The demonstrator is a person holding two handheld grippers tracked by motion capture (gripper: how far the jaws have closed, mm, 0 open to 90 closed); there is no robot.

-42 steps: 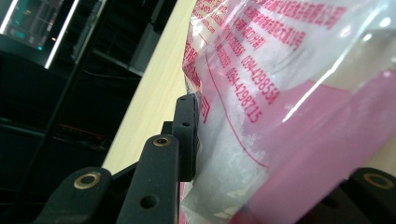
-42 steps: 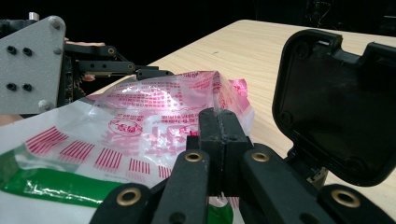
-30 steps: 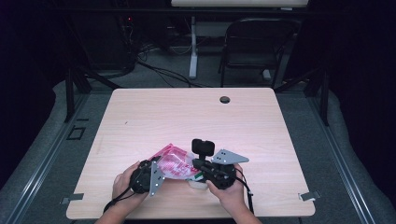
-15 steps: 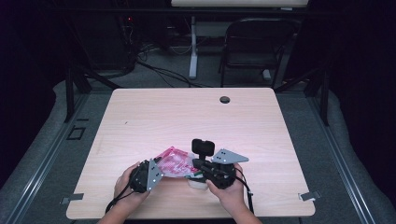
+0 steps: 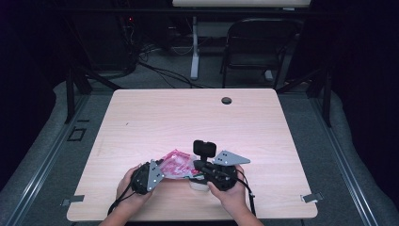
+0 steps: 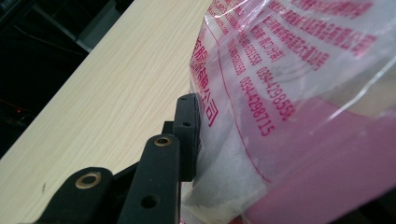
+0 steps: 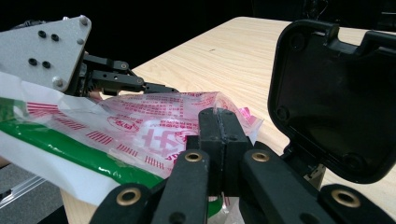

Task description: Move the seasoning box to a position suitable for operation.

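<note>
A clear plastic bag (image 5: 176, 165) with red print hangs between my two grippers near the table's front edge. In the left gripper view the bag (image 6: 289, 93) is close up; one black pad (image 6: 188, 126) presses its side and the other jaw is hidden behind it. My left gripper (image 5: 160, 170) holds the bag's left end. My right gripper (image 7: 218, 126) is shut on the bag's (image 7: 154, 121) crumpled edge, pads together with film between them. In the high view the right gripper (image 5: 195, 165) grips the bag's right end. A green and white band (image 7: 70, 149) runs along the bag's lower part.
A black hard case (image 7: 336, 93) stands open right beside the right gripper, its lid (image 5: 203, 148) upright. Something white (image 5: 198, 184) lies under the right gripper. The wooden table (image 5: 188, 117) has a cable hole (image 5: 227, 100) at the back. A chair (image 5: 256, 47) stands beyond it.
</note>
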